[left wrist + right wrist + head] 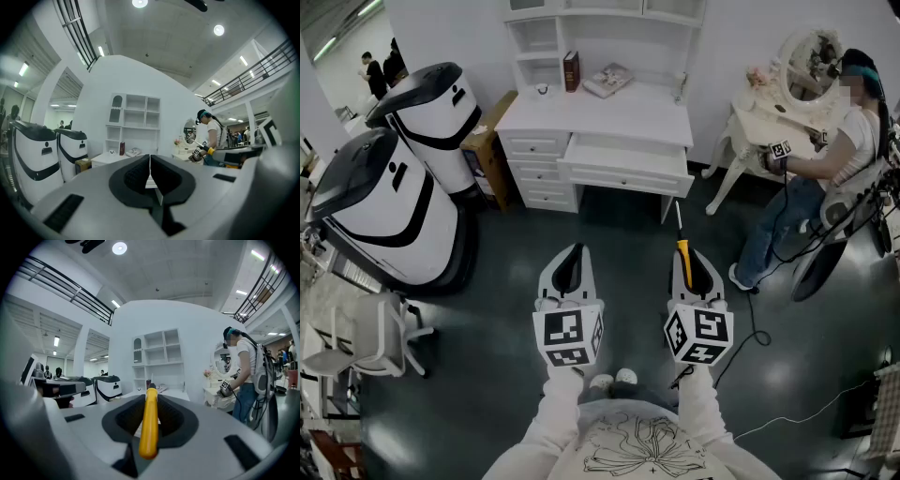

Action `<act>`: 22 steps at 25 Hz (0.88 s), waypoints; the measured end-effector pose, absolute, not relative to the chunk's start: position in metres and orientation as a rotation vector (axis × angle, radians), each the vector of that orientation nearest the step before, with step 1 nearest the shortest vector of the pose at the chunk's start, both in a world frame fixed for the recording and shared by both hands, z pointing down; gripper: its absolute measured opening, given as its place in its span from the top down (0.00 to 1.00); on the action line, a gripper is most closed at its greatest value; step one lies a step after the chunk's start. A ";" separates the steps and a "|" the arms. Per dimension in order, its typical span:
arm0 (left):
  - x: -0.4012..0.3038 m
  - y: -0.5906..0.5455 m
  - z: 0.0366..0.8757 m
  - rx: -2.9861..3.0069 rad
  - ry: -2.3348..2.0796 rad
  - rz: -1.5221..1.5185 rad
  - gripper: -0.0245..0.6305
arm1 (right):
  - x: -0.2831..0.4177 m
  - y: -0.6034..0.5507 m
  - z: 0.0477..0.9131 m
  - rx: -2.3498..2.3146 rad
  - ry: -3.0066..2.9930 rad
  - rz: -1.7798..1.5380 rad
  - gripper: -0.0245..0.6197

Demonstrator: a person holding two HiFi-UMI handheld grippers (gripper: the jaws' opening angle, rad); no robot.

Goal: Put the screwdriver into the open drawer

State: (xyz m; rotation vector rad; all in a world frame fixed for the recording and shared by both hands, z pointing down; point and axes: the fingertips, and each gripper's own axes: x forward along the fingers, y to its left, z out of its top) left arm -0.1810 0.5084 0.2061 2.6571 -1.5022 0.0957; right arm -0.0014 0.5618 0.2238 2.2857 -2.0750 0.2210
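My right gripper (684, 255) is shut on a screwdriver (681, 239) with a yellow handle (150, 420); its thin shaft points ahead toward the white desk (600, 117). The desk's wide middle drawer (626, 161) stands pulled open, some way in front of both grippers. My left gripper (572, 258) is shut with nothing in it, held beside the right one above the dark floor. In the left gripper view the black pads (140, 172) meet in a thin line.
Two big white and black machines (389, 187) stand at the left. A book (572, 70) and magazine (607, 80) lie on the desk top. At the right a person (825, 178) works at a vanity table (769, 117). Cables trail on the floor.
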 end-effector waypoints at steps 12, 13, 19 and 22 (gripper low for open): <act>-0.174 0.510 0.208 2.658 -1.502 0.108 0.95 | 0.002 0.563 0.226 2.275 -2.087 0.225 0.84; -0.173 0.509 0.208 2.657 -1.503 0.109 0.95 | 0.003 0.562 0.226 2.275 -2.089 0.225 0.84; -0.161 0.504 0.213 2.648 -1.516 0.111 0.95 | 0.012 0.555 0.230 2.251 -2.120 0.234 0.84; -0.155 0.503 0.217 2.639 -1.527 0.110 0.95 | 0.018 0.551 0.233 2.235 -2.132 0.234 0.84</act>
